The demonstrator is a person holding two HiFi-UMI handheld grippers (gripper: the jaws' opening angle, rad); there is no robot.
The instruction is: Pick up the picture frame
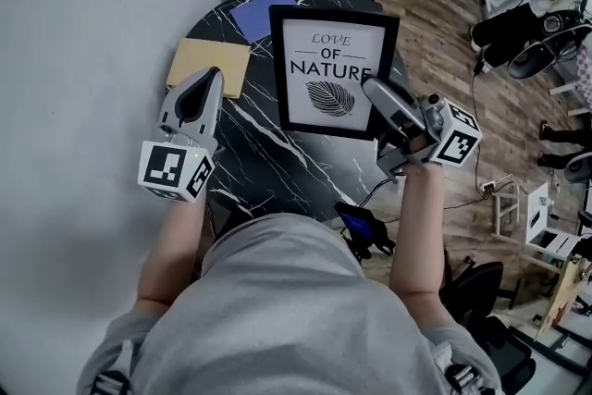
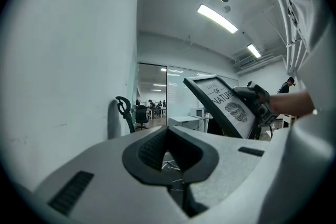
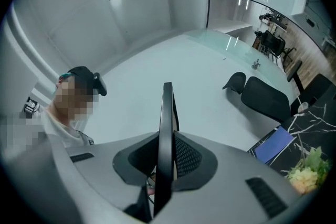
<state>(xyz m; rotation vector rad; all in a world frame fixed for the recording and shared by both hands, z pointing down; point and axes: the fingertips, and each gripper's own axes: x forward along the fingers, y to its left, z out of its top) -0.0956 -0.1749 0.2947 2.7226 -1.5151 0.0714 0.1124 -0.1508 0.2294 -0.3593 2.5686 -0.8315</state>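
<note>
**A:** In the head view, where is the picture frame (image 1: 331, 74)?

**B:** At 12 o'clock, tilted over the dark marble table (image 1: 250, 157). The right gripper (image 1: 370, 88) bites its edge at about 4 o'clock. The left gripper (image 1: 211, 74) waits at 9 o'clock of the frame, over a tan board (image 1: 208, 65).

**A:** And the left gripper view?

**B:** The left gripper's (image 2: 167, 131) jaws are together and hold nothing. The frame (image 2: 220, 105) stands at 2 o'clock, leaning. It seems to be clear of the table, but the gripper body covers its bottom edge, so I cannot be sure.

**A:** The right gripper view?

**B:** The frame (image 3: 167, 102) is edge-on, and the right gripper (image 3: 166, 136) is clamped on this thin rim.

**A:** What can go wrong?

**B:** I think the frame can swing or slip, because only one edge is pinched. Then a corner hits the marble.

**A:** Anything unclear?

**B:** How deep the pads reach, and the frame's back side.
</note>
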